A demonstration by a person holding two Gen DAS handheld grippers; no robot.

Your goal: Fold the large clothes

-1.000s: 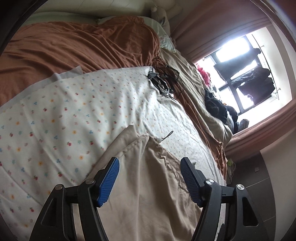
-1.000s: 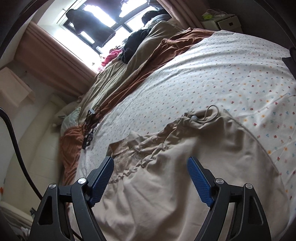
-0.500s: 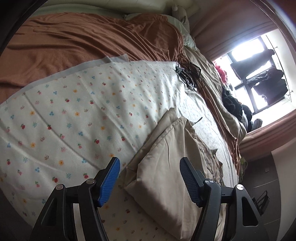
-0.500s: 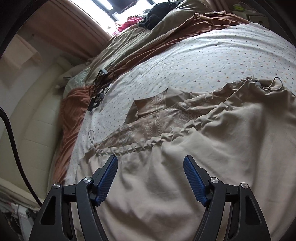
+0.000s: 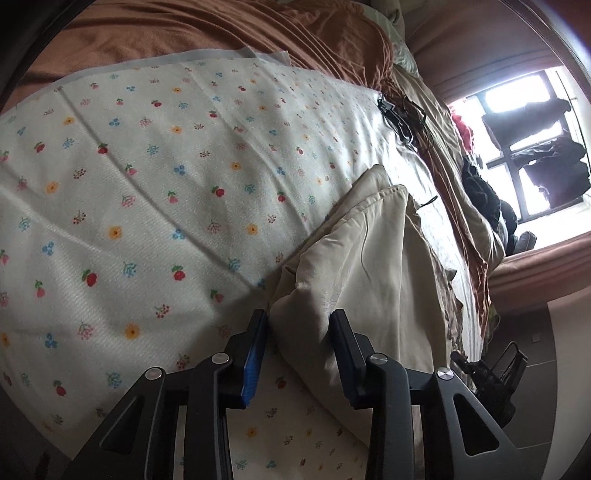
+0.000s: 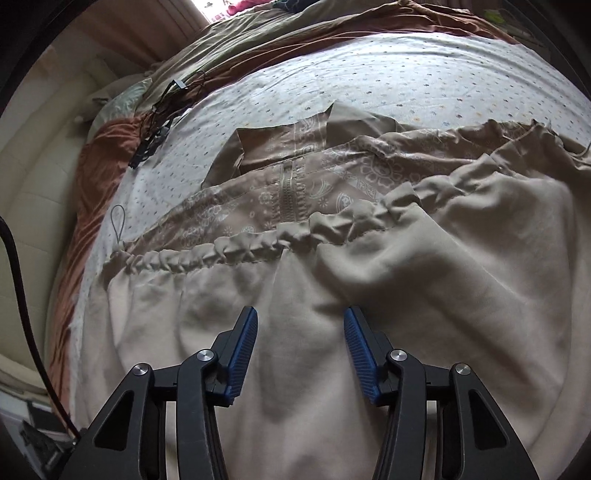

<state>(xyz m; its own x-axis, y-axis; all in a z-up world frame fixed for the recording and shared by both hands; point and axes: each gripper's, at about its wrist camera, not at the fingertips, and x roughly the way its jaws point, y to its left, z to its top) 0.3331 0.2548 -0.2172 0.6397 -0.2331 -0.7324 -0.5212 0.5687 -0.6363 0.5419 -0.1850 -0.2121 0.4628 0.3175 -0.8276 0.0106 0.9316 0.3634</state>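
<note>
A large beige garment (image 6: 406, 295) with a gathered drawstring waist and a patterned lining lies spread on the flowered sheet (image 5: 147, 184). In the left wrist view its folded corner (image 5: 351, 266) bulges between the fingers of my left gripper (image 5: 299, 332), whose jaws are partly closed around the fold with a gap left. My right gripper (image 6: 301, 332) hovers over the plain beige cloth below the waistband, jaws partly closed with cloth lying between the blue pads (image 6: 242, 350); no firm pinch shows.
A rust-brown blanket (image 5: 184, 33) covers the bed's far side. Black cables (image 5: 400, 122) lie on the sheet near the pillows, also in the right wrist view (image 6: 162, 118). Dark clothes (image 5: 487, 206) are piled by the bright window. The bed edge and floor are at right.
Both grippers' jaws have narrowed from wide open. The left has come down onto the garment's folded corner. The right has moved over the cloth below the waistband.
</note>
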